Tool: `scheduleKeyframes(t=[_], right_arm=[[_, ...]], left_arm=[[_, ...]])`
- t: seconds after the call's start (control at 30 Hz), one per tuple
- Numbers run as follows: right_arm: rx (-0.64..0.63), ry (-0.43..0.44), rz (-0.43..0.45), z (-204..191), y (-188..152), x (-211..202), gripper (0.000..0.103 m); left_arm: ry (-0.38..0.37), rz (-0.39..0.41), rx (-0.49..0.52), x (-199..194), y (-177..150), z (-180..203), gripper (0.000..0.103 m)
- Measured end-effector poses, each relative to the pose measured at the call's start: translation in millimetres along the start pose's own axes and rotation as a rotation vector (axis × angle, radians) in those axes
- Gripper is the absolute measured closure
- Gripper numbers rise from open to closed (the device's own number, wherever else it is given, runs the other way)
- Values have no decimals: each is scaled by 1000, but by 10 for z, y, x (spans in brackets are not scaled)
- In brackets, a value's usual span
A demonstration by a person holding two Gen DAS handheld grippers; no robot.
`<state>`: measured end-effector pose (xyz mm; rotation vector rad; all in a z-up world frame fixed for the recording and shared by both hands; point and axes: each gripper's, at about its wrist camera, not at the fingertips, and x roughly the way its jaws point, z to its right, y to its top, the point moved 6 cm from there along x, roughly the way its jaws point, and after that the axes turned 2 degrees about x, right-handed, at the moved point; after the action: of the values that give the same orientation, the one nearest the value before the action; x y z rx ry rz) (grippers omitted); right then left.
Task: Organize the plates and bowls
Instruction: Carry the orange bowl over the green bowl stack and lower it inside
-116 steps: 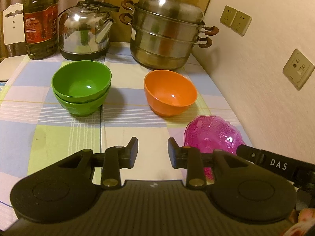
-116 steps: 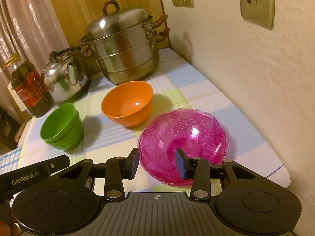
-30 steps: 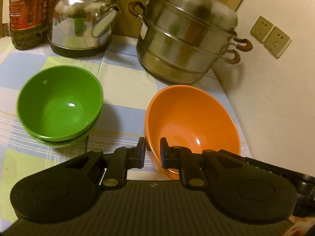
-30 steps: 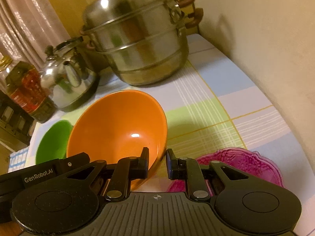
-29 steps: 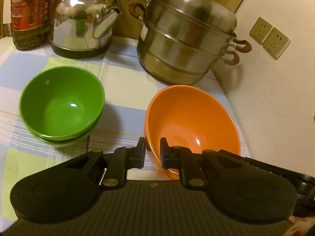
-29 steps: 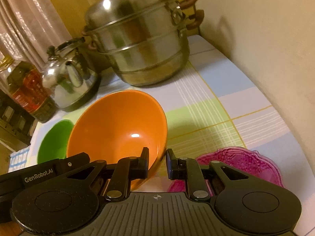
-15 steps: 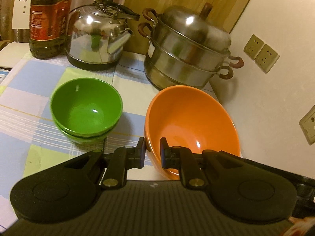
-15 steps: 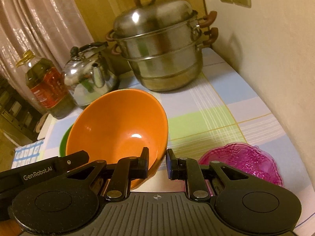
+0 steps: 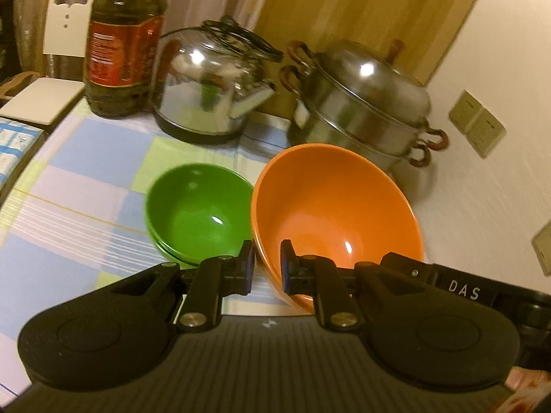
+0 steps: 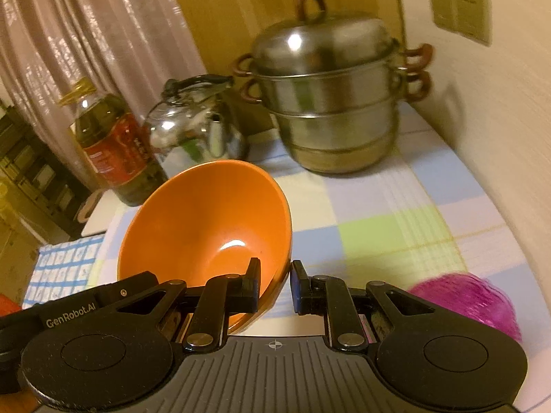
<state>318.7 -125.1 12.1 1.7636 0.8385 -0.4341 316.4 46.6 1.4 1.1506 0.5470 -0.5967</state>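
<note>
From the left wrist we see a worktop (image 9: 86,179) under a checked cloth of blue, green and white, running to a cream wall on the right and a wooden panel at the back. Along the back edge stand an oil bottle (image 9: 124,41), a steel kettle (image 9: 213,86) and a stacked steel steamer pot (image 9: 361,103), the pot nearest the back right corner. Two nested green bowls (image 9: 198,213) sit on the cloth toward the middle. Our left tongs (image 9: 265,268) are nearly closed, pinching the left rim of the orange bowl (image 9: 337,213), one pad outside the wall and one inside. The bowl is tipped, its left rim just beside the green bowls; we cannot tell whether they touch. The black arm of the other tool, marked DAS, reaches in at the bowl's right side.

From the right wrist we see the same cloth, with a pale curtain (image 10: 86,34) behind the oil bottle (image 10: 113,148), the kettle (image 10: 196,127) and the steamer pot (image 10: 337,96) along the back edge. Our right tongs (image 10: 274,287) are likewise nearly closed, gripping the orange bowl's (image 10: 206,220) right rim, so both tongs hold it off the cloth, tilted. A pink glass dish (image 10: 468,299), blurred, lies on the cloth near the front right corner, partly behind the right tongs' body.
</note>
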Motion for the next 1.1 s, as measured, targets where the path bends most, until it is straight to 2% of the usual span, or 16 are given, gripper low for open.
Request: scheduleKeyframes(t=[0.23,0.43,0.7,1.1], right_arm=[[-43,38,-18,-451,171,373,85],[-90,42,-54,-725,218,814,85],[-120,22,-109,-723,94,1254,85],[-156,-1,-144,-670,-56,1513,85]], left_arm=[[58,10,-15,108,299,-410,89],[96,-12,-22,379,429,-726,90],[111,-54,-16,725,351,-937,90],[132,-83,5,928,209,-1002,89]])
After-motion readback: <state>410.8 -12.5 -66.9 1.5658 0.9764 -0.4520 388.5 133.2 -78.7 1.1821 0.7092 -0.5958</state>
